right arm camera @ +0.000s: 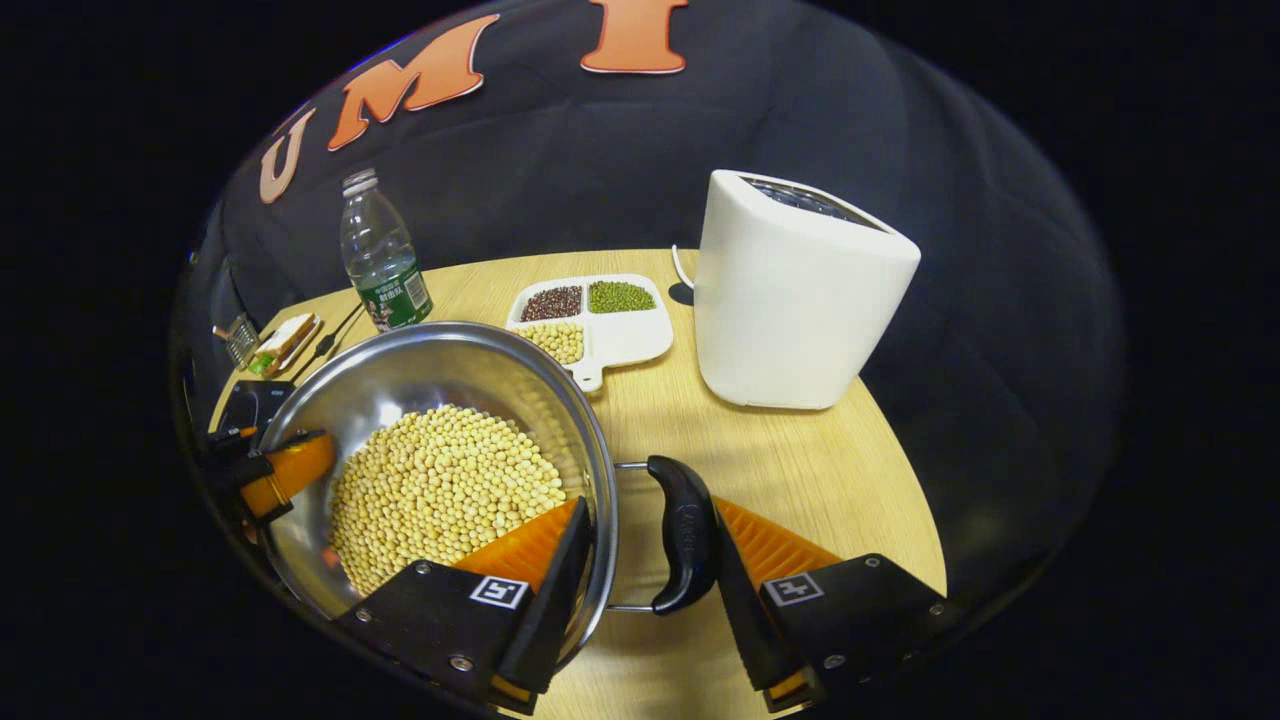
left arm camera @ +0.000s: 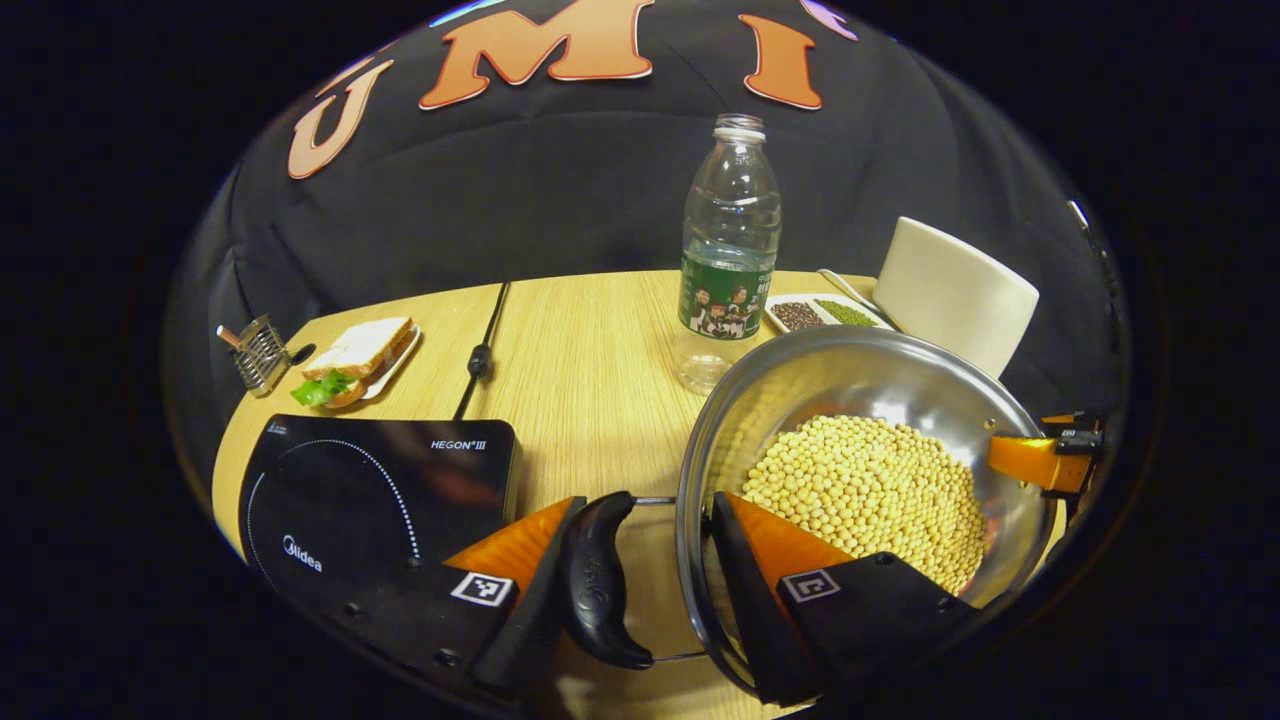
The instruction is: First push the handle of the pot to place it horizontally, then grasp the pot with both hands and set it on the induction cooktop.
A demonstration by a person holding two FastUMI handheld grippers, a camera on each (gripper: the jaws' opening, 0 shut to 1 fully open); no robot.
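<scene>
A steel pot [left arm camera: 860, 380] holding soybeans [left arm camera: 870, 490] sits right of the black induction cooktop [left arm camera: 370, 490] on the wooden table. My left gripper [left arm camera: 648, 505] clamps the pot's near side, with one finger outside the black handle [left arm camera: 600, 580] and the other inside the rim. In the right gripper view, my right gripper [right arm camera: 650, 505] holds the opposite side of the pot [right arm camera: 420, 370] the same way, straddling the other black handle [right arm camera: 685, 535] and the rim. Both handles stick out sideways. The cooktop's corner [right arm camera: 250, 405] peeks out behind the pot. I cannot tell whether the pot is off the table.
A clear bottle [left arm camera: 730, 250] stands just behind the pot. A sandwich on a plate [left arm camera: 355, 360] and a small metal rack [left arm camera: 260, 352] lie beyond the cooktop, beside a black cable [left arm camera: 485, 350]. A white toaster [right arm camera: 800, 290] and a divided tray of beans [right arm camera: 600, 320] stand at the table's right.
</scene>
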